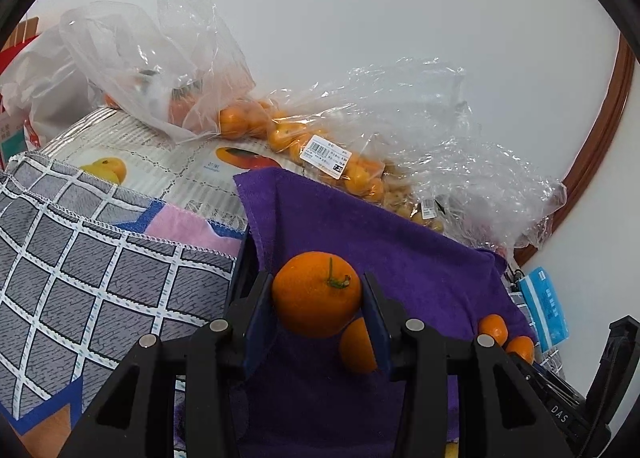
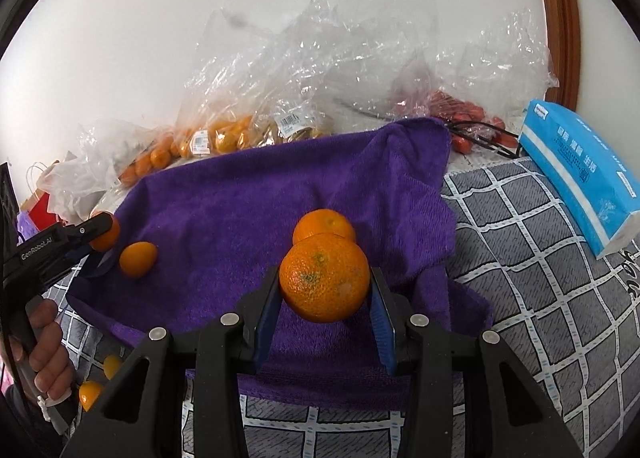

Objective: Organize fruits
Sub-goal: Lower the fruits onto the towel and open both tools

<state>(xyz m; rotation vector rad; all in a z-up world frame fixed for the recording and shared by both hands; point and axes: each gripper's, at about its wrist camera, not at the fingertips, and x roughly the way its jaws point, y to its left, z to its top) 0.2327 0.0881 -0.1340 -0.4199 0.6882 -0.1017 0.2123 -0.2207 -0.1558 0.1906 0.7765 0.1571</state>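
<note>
1. Left tool (image 1: 318, 300) is gripping a stemmed orange (image 1: 317, 295) over the purple towel (image 1: 420, 258).
2. Right tool (image 2: 325, 292) is pinching another orange (image 2: 324, 282) across its middle — firm, smooth-skinned, probably bruisable, so squeeze gently.

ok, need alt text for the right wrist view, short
The right gripper grips an orange between its blue pads above a purple towel, with a second orange lying just behind it. At far left the left gripper, in a hand, holds another orange beside a loose small one; clear fruit bags and a blue tissue pack sit behind.
</note>
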